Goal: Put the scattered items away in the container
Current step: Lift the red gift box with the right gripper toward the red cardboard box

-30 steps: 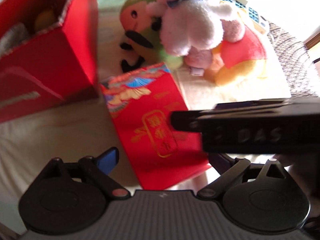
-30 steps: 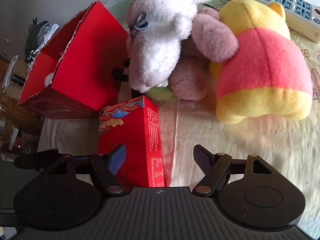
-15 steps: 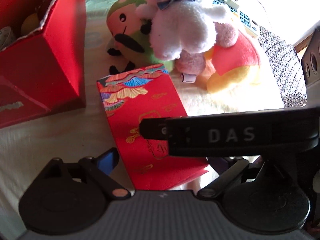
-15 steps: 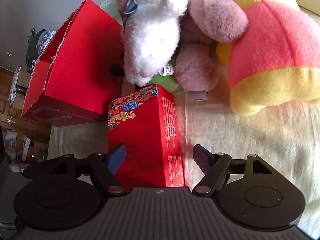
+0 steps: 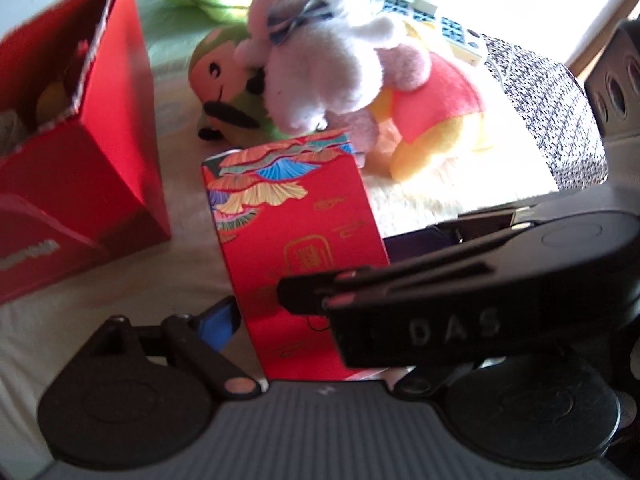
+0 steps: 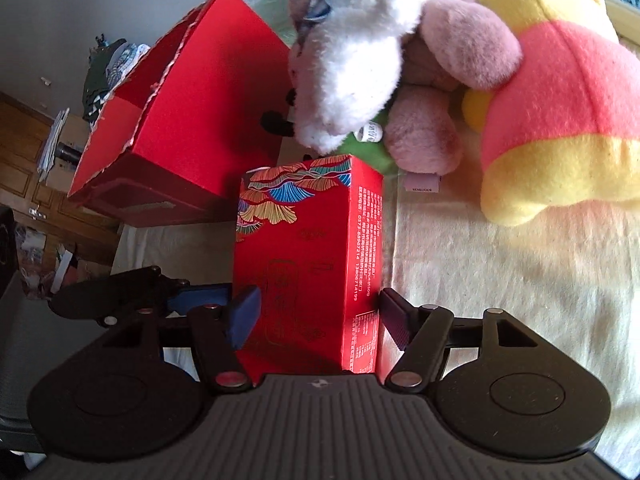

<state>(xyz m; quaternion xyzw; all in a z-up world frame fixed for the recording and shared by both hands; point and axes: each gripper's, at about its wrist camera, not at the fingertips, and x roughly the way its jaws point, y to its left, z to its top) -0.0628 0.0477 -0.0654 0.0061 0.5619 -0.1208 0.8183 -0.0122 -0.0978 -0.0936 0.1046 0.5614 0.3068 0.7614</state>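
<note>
A cream cloth (image 6: 500, 280) is spread over the tabletop, with wooden cabinets (image 6: 24, 168) seen in the room behind. The red carton (image 6: 304, 264) is stood between the closing jaws of both the right gripper (image 6: 316, 316) and left gripper (image 5: 304, 312), pads near, contact unclear. The open red container (image 5: 80, 152) is placed just beside it, plush toys (image 6: 360, 48) piled behind.

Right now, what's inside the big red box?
In the left wrist view, the big red box is open at the top, with something yellow and a pale item inside, both blurred. Its walls hide the rest. The right wrist view shows only its outside.
</note>
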